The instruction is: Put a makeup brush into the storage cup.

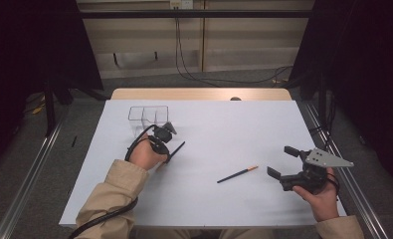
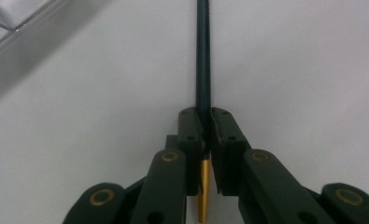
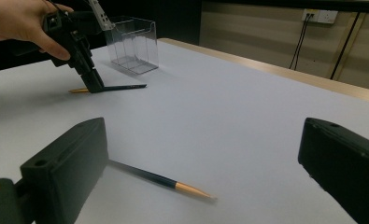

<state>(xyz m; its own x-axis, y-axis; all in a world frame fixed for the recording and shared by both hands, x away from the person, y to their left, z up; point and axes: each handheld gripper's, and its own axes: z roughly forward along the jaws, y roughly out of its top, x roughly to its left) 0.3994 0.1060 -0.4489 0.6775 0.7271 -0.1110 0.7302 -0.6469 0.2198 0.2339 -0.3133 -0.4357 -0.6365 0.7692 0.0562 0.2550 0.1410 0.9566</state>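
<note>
Black jaws of the left gripper [image 2: 203,140] are seen closed on a dark pencil [image 2: 203,60] near its gold end, at the table's [image 1: 224,129] left half just in front of the clear plastic box [image 1: 148,119]; held so near one end, the shaft could pivot or slip (a judgement) and miss a compartment. A second pencil [image 3: 166,181], lying nearer the right edge, is shown in the right gripper view between the wide-open jaws of the right gripper [image 3: 205,177], while the clamp itself is made plain in the left gripper view.
</note>
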